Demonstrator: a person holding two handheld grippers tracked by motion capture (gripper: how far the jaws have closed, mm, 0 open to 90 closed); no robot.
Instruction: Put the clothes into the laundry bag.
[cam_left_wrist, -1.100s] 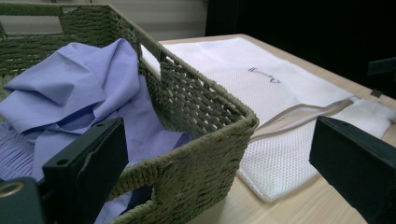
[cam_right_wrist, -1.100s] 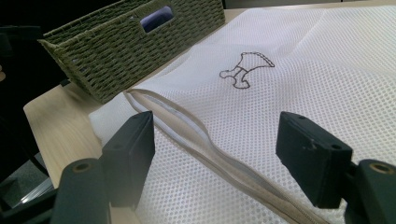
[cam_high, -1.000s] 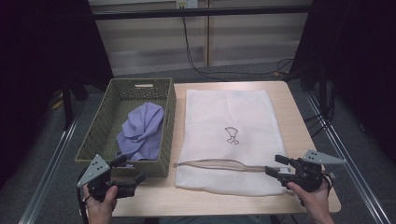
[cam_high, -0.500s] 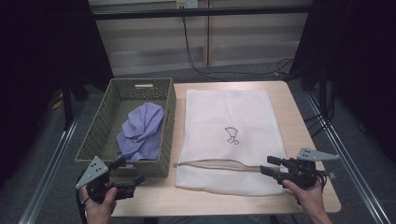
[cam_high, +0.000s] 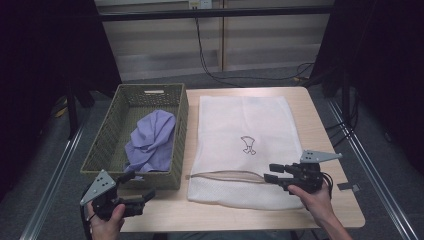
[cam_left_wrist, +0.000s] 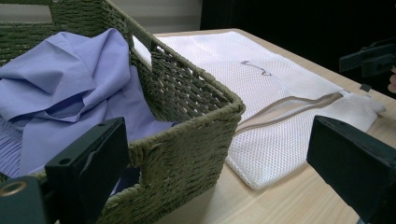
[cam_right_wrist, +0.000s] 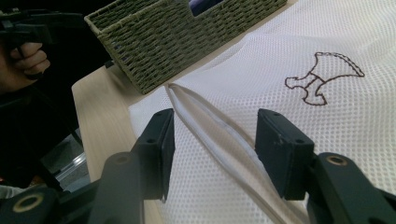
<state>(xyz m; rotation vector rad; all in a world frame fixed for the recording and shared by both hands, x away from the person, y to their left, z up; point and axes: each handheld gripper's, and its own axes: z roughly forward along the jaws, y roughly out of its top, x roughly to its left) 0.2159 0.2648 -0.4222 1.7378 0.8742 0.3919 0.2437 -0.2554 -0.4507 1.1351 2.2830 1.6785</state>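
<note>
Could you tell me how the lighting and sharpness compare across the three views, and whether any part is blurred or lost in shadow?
High view: the table and white mesh bag are evenly lit, the surroundings nearly black. Left gripper view: the basket weave is crisp, its own black jaws soft at close range. Right gripper view: the bag's mesh and zip are sharp, the left side falls into dark shadow.

shirt (cam_high: 151, 141) in basket (cam_high: 181, 117), mesh bag (cam_high: 245, 130) right

Table (cam_high: 332, 200) with basket (cam_high: 107, 152), mesh bag (cam_high: 240, 125)
</note>
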